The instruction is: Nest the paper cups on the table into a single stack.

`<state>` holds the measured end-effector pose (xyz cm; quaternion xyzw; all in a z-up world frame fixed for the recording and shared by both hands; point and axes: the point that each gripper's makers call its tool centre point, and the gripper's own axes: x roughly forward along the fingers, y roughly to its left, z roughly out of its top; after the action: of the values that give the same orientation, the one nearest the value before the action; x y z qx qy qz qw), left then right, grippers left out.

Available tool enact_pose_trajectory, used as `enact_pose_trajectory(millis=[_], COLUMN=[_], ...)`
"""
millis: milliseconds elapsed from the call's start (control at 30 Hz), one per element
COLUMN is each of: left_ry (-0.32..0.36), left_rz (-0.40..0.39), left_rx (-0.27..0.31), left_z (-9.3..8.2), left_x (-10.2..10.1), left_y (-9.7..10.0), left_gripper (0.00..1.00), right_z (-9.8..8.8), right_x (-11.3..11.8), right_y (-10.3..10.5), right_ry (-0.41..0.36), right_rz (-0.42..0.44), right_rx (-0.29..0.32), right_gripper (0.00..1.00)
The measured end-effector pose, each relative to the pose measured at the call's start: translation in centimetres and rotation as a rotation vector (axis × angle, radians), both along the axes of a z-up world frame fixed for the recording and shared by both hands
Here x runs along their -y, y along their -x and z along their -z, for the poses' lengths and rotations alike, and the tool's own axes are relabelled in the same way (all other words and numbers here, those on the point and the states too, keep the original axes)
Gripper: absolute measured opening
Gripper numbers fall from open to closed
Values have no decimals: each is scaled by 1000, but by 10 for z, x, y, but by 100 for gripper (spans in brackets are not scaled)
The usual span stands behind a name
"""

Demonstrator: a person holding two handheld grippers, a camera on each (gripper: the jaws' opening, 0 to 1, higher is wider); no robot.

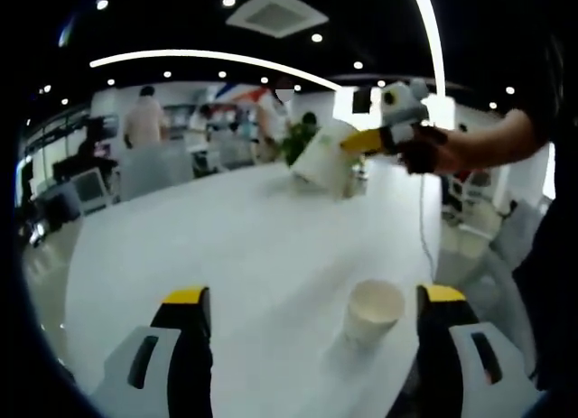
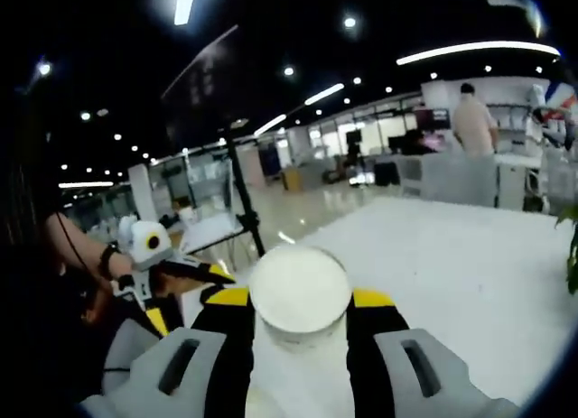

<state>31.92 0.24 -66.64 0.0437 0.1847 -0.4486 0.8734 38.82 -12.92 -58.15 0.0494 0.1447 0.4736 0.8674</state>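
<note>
A: Left gripper (image 1: 307, 301), from its own view: jaws spread wide with nothing between the pads, low over the white table (image 1: 226, 237). An upright paper cup (image 1: 372, 311) stands on the table just inside the right-hand jaw, mouth up. I can't tell whether it touches that jaw.

B: And the right gripper (image 2: 298, 301)?

A: Pinched on a second paper cup (image 2: 299, 293). In the right gripper view the cup sits squarely between the two yellow-tipped jaws, its round base facing the camera. Seen from the left gripper view, that same gripper (image 1: 361, 143) comes in at the far side of the table, well beyond the standing cup, holding its cup (image 1: 323, 163) tilted, off the table surface.

B: Who is holding it?

A: A hand (image 1: 424, 149) with a dark sleeve behind it, reaching in from the right edge of the left gripper view.

B: Anything past the held cup?

A: A small green plant (image 1: 296, 143) just behind it at the table's far edge. Beyond the table, an open office: a person in a light top (image 1: 144, 120) with their back turned, desks and monitors, too blurred to detail. Overhead, a ceiling vent (image 1: 275, 12) and long light strips.

B: The right gripper view, past its cup?

A: The left gripper (image 2: 194, 272) shows beside the cup, to its left, jaws apart. A dark stand (image 2: 242, 201) rises behind it. The table (image 2: 470, 264) stretches away to the right.
</note>
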Motion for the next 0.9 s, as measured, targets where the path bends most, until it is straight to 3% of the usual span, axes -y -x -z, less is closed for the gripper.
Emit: enact_pose_trajectory(millis=[333,567,900], left_ry=[21,78,114], left_rz=[-14,-15,20], left_rx=[-10,-22,-10], left_z=[1,-4,-9], left_x=[-1,-1,10], left_y=[1,5,10], left_gripper=[93,93,95], right_z=[-23,-21,-11], right_x=[0,0,-5], right_y=[7,18,28], right_ry=[-124,-211,-224], right_rz=[14,27,16], right_rx=[-1,-54,-85], right_gripper=[36,36,36])
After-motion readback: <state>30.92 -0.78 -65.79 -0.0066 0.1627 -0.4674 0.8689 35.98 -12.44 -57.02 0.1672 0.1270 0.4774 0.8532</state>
